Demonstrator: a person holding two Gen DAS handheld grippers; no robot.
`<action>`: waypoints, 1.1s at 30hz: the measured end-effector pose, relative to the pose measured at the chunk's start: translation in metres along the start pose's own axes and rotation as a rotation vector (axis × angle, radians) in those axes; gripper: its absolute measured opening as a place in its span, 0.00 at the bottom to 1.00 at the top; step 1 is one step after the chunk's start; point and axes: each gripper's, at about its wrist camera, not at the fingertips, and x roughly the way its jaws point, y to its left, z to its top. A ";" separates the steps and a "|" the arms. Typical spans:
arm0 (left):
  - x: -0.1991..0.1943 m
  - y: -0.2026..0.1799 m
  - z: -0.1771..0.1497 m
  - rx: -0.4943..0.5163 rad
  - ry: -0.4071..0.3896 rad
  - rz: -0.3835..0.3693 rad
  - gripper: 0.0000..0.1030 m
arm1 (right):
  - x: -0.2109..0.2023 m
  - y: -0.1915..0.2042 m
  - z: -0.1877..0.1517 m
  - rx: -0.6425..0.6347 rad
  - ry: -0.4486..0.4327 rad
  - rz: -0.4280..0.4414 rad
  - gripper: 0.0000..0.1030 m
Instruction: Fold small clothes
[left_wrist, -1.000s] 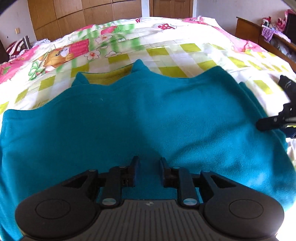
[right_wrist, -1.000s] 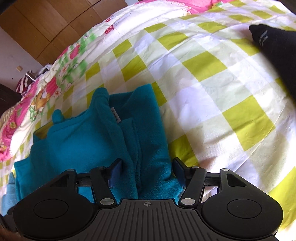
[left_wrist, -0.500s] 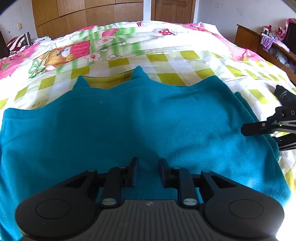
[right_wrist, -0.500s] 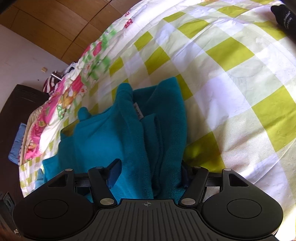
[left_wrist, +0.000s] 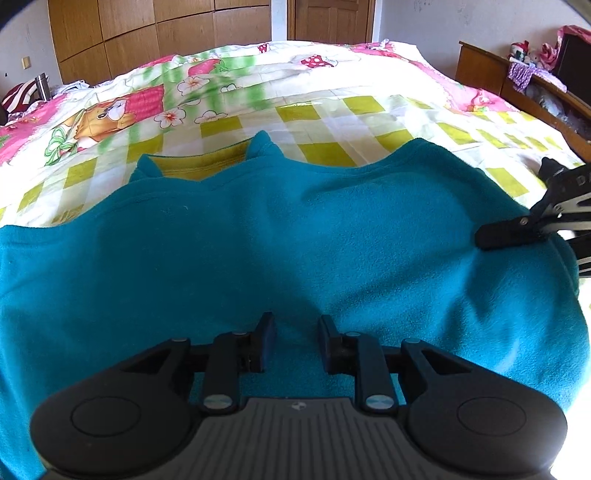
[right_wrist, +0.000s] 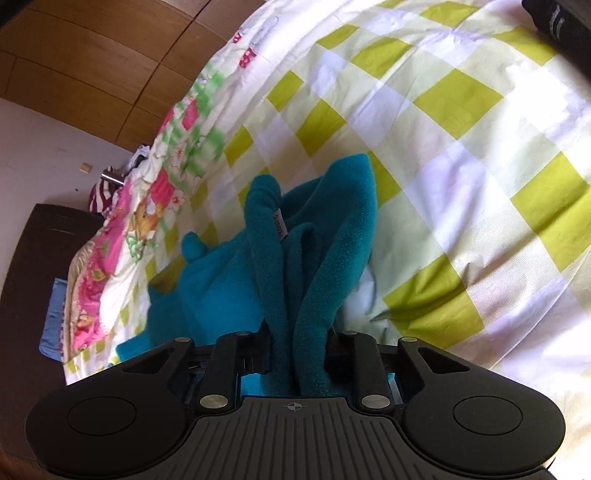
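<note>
Both grippers low over the work surface; right closed on fabric, left parted.

My left gripper (left_wrist: 293, 334) points forward and slightly down, its jaws a narrow gap apart with nothing clamped between them. My right gripper (right_wrist: 299, 347) is rolled sideways, its jaws pressed in on a bunched fold of the teal fleece garment (right_wrist: 295, 258). In the left wrist view, one right finger (left_wrist: 506, 234) reaches in from the right edge.
</note>
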 end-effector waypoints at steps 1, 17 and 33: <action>-0.005 0.005 0.000 -0.017 -0.012 -0.004 0.36 | -0.010 0.012 0.000 -0.019 -0.009 -0.007 0.22; -0.067 0.181 -0.065 -0.339 0.013 0.064 0.36 | 0.039 0.279 -0.076 -0.477 0.050 -0.132 0.22; -0.116 0.246 -0.114 -0.447 -0.023 -0.128 0.36 | 0.107 0.346 -0.169 -0.720 0.207 -0.151 0.45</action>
